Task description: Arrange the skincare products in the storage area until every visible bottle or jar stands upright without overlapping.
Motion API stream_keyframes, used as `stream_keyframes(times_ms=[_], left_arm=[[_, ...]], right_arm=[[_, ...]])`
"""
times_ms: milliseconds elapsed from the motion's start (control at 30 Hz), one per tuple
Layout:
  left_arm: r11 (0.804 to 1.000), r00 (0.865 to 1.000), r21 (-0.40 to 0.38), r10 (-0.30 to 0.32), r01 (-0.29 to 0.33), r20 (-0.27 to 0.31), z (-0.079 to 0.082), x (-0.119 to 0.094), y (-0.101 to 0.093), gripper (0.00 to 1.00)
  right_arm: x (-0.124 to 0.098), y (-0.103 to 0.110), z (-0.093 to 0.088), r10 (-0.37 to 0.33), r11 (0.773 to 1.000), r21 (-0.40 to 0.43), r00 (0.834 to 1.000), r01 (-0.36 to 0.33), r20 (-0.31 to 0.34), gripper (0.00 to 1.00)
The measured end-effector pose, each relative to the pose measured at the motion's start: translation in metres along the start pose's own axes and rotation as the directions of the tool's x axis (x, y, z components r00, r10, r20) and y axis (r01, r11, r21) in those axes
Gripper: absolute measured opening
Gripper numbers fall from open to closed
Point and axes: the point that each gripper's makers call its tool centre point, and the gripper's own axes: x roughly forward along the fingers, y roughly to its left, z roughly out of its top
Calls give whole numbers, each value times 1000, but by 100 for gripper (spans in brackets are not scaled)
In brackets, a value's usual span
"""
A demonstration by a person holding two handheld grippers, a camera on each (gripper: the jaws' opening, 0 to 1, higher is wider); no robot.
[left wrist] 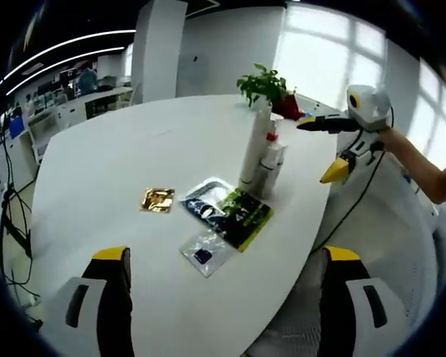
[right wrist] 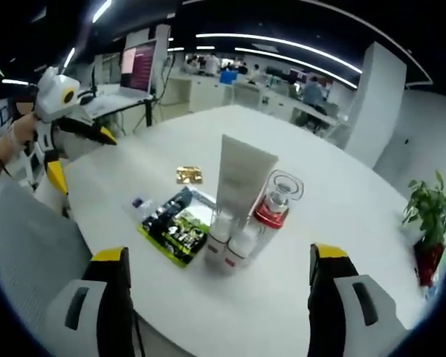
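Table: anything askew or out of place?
Nothing spilled. The tube and bottles stand upright in a tight cluster. Sachets lie flat in a loose, overlapping pile beside them; a gold one sits apart.

tall white tube [right wrist: 241, 178] upright on its cap; clear red-collared bottle [right wrist: 273, 208] upright, touching beside it; small white bottle [right wrist: 240, 247] in front

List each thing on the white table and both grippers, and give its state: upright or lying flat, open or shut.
White tube: upright, cap down.
Clear bottle with red collar: upright.
Small white bottle: upright beside the tube.
Green-and-black packet: lying flat.
Gold sachet: lying flat, apart from the rest.
Clear sachet: lying flat.
Left gripper: open, holding nothing.
Right gripper: open, holding nothing.
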Motion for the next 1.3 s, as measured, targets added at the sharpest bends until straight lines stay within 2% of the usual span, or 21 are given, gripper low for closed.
stream_keyframes(times_ms=[367,600,767,967,1300], left_arm=[[1000,1000,-3,-13,13,-15,0,8,6,99],[1000,999,-13,-14,13,-33,-4,13,11,99],[1000,999,-23,-19,18,-41,-4,19,17,99],[1000,999,-21,-19,18,-50,-6,24,22,98],[999,997,-21,-33,32,-68,-6,31,27,95]], right_arm=[[3,-9,0,-19,999,29,1000,19,-2,99],[4,-3,-2,-6,999,52,1000,6,-5,99],[2,1,12,3,999,42,1000,-4,27,97],[3,17,28,34,999,22,998,-35,55,94],[10,46,47,122,992,-24,989,-120,81,81]])
